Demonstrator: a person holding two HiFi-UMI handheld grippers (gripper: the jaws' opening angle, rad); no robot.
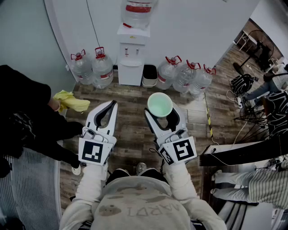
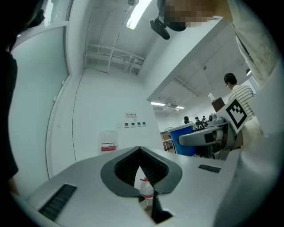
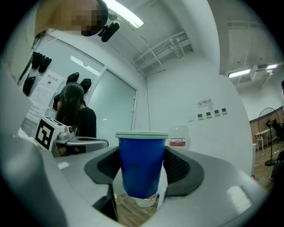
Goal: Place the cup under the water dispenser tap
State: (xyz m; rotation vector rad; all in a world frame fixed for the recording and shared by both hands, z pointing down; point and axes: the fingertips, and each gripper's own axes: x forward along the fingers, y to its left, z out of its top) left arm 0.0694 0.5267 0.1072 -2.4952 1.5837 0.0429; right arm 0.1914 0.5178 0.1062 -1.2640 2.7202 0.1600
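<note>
Two grippers are held out side by side over the wearer's shoes. The left gripper [image 1: 111, 104] is empty, its jaws closed tip to tip. The right gripper [image 1: 161, 113] is clamped on the blue cup [image 1: 159, 103], one jaw on each side of its wall. The cup stands upright, its pale inside showing from above, and is well apart from the water dispenser [image 1: 131, 63].

A stretch of wooden floor [image 1: 130, 130] lies between the cup and the dispenser. Near the left gripper, a person in dark clothes [image 1: 27, 112] holds a yellow cloth [image 1: 69, 100]. A strip of yellow-and-black tape [image 1: 208, 117] runs along the boards to the right. Against the wall, two large water jugs [image 1: 93, 68] stand left of the dispenser. A black bin [image 1: 149, 75] sits just beside its right flank, followed by three more jugs [image 1: 185, 76]. Far right are a desk edge [image 1: 238, 152], cables and people in striped clothing [image 1: 270, 184].

The dispenser's top bottle [image 1: 137, 11] is cut off by the frame edge, and its taps [image 1: 130, 51] are too small to make out. In the right gripper view the cup hides most of the dispenser. The dark-clothed person is cut off at the left edge.
</note>
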